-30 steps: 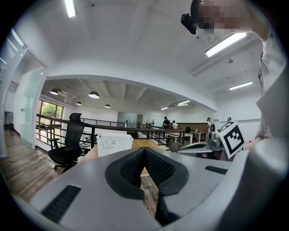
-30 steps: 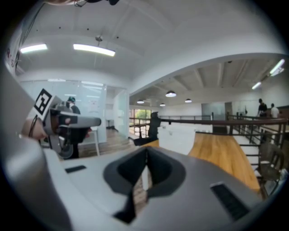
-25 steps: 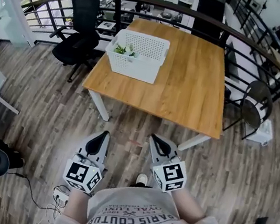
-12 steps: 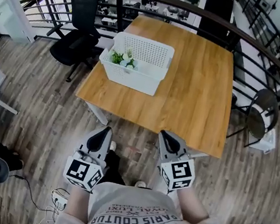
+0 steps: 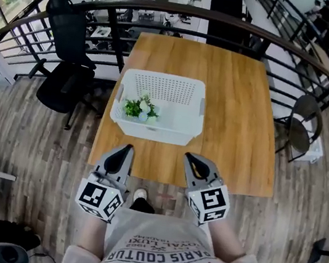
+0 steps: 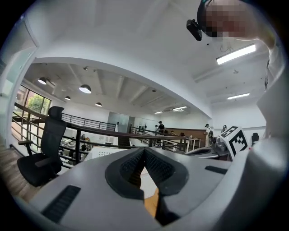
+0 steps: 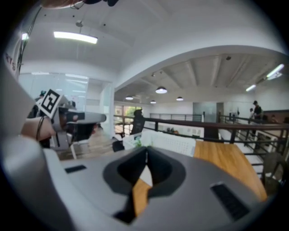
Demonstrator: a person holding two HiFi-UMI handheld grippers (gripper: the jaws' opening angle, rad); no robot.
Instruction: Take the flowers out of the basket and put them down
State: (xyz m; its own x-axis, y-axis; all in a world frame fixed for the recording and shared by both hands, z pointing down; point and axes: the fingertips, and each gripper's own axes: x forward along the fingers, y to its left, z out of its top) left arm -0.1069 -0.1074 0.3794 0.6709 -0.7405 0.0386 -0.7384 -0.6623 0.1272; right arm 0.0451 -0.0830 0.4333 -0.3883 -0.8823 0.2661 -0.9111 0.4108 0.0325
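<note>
A white perforated basket [image 5: 181,108] stands near the front edge of a wooden table [image 5: 245,97]. A small bunch of green and white flowers [image 5: 141,109] lies in its front left corner. My left gripper [image 5: 127,150] and right gripper [image 5: 190,157] are held side by side just before the table's near edge, both short of the basket. The jaws of each meet at the tips with nothing between them. In the right gripper view the basket [image 7: 174,143] shows beyond my shut right gripper [image 7: 146,151]. The left gripper [image 6: 144,152] points level over the table.
A black office chair [image 5: 65,73] stands left of the table and a dark round chair [image 5: 303,123] to its right. A black railing [image 5: 171,16] runs behind the table. Wood-plank floor surrounds it. People stand far off at the back right.
The person has walked up to the table; basket and table now lie closer and centred. Both grippers have stayed shut and side by side.
</note>
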